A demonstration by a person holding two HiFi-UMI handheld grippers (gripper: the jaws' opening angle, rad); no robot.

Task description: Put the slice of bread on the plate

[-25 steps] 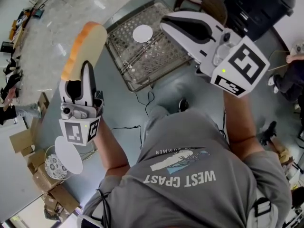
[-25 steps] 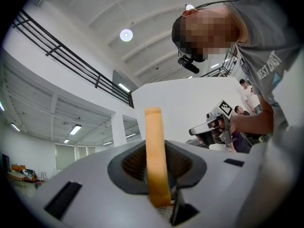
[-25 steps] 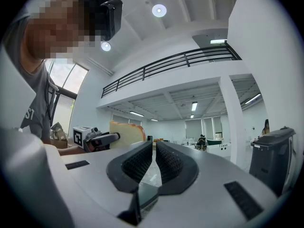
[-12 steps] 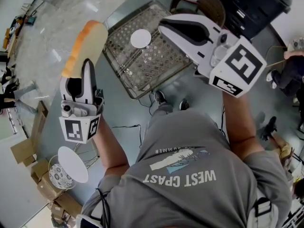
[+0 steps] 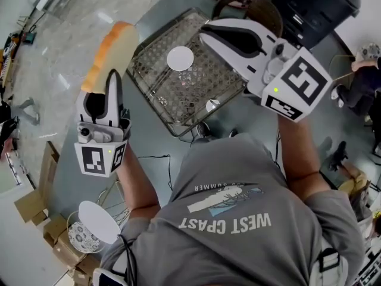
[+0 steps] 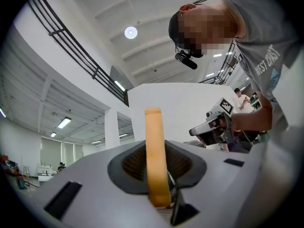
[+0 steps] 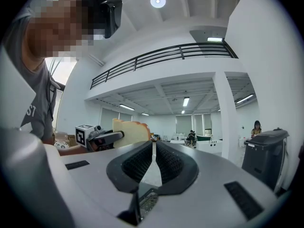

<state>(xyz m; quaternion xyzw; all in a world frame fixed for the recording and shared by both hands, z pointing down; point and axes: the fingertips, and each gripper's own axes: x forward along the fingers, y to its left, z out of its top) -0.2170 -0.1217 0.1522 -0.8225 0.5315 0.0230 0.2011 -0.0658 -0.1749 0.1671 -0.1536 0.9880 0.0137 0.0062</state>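
Head view: the left gripper [image 5: 111, 79] holds the slice of bread [image 5: 111, 47] in the air, left of the mesh table [image 5: 196, 97] where the plate [image 5: 180, 58] lies.

Left gripper view: its jaws press on the bread, seen edge-on.

Right gripper view: the right gripper [image 7: 152, 151] has its jaws together and holds nothing.
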